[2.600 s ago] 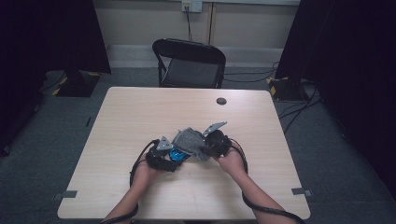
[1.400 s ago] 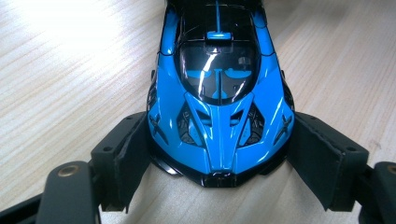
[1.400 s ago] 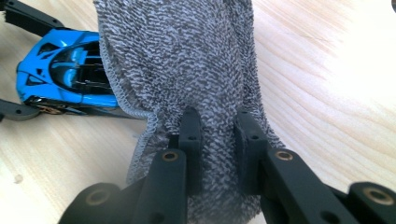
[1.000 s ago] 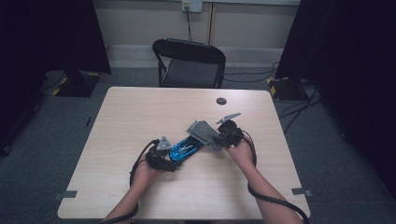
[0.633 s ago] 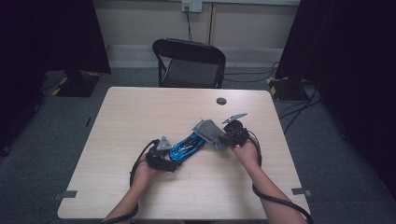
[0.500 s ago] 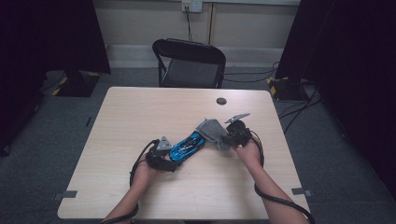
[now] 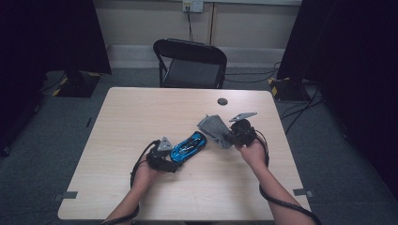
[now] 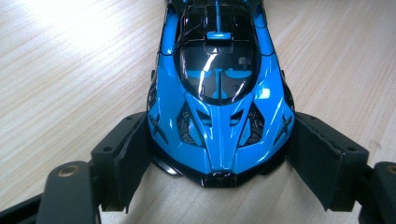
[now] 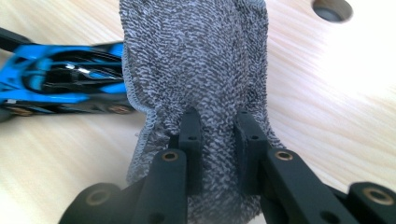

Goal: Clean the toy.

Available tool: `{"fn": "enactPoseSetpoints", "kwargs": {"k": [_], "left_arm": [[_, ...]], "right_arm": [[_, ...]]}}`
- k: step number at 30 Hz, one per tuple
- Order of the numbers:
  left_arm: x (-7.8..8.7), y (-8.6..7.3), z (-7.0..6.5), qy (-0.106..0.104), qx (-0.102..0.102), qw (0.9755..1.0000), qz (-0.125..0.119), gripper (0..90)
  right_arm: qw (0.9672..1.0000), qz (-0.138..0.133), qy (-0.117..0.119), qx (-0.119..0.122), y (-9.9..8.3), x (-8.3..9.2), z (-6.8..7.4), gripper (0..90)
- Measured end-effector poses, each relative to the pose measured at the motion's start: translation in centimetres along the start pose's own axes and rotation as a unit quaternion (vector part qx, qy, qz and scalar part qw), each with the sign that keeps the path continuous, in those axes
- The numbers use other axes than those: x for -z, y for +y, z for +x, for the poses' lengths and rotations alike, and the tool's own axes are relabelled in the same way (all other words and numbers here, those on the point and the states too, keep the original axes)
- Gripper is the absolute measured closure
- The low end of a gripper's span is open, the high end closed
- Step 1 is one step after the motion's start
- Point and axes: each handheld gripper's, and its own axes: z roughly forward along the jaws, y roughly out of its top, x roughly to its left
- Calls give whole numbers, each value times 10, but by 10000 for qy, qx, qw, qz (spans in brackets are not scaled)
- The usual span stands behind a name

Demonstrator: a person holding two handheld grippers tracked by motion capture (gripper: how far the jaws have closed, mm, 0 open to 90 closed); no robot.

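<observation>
In the high view the right gripper (image 7: 230, 137) has drawn the grey cloth (image 7: 214, 127) off the blue toy car (image 7: 188, 146), now uncovered on the bench (image 7: 141, 112); the left gripper view shows the left gripper (image 8: 219, 163) clamped on the car's nose; the right gripper view shows jaws pinching cloth, so wiping looks finished.

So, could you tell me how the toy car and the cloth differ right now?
The toy car is glossy blue and black, hard-shelled; the cloth is grey, soft and looped. The car sits on the table between the left gripper pads; the cloth hangs bunched, pinched by the right gripper.
</observation>
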Motion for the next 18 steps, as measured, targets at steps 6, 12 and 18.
{"fn": "enactPoseSetpoints", "kwargs": {"k": [6, 12, 18], "left_arm": [[0, 0, 0, 0, 2, 10000, -1, 231], [0, 0, 0, 0, 0, 10000, 0, 231], [0, 0, 0, -3, 0, 10000, 0, 230]], "right_arm": [[9993, -118, 251, 268, 9, 1, 23, 762], [9972, -162, 539, 498, 12, -2, 48, 762], [9939, -125, 835, 714, 10, -7, 72, 762]]}}
